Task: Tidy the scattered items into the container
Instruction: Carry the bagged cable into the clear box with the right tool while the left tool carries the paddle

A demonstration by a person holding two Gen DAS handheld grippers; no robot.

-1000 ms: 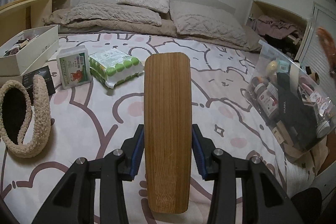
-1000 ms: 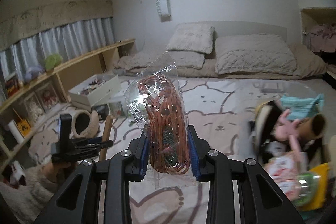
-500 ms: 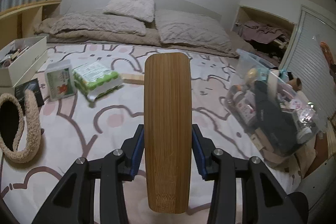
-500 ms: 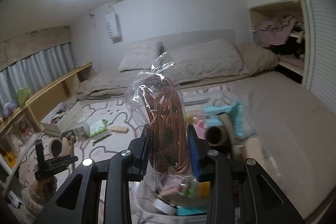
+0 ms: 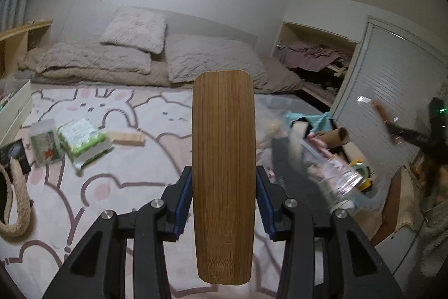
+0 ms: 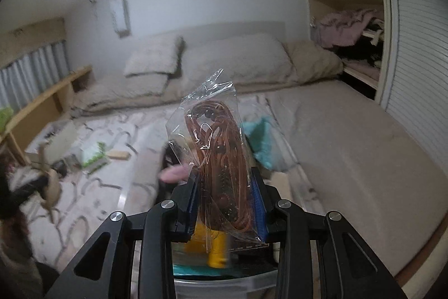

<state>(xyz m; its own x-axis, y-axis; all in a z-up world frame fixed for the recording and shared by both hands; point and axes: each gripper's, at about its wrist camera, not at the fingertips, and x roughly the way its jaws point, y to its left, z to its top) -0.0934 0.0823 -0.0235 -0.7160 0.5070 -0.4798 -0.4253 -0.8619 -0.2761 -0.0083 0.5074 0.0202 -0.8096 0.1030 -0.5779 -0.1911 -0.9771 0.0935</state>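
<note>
Both hands loaded: left gripper (image 5: 224, 201) is clamped on a bamboo board (image 5: 223, 175), w/ the clear container (image 5: 330, 159) just to its right, already crammed w/ stuff. Right gripper (image 6: 225, 203) pinches a clear bag of orange cord (image 6: 217, 159), hovering right over the container, bin rim (image 6: 224, 280) directly below. Left to do, by my read: drop both, then the green pack (image 5: 82, 135), small box (image 5: 46, 143) and wood block (image 5: 126, 138), well left of the container on the bed.
</note>
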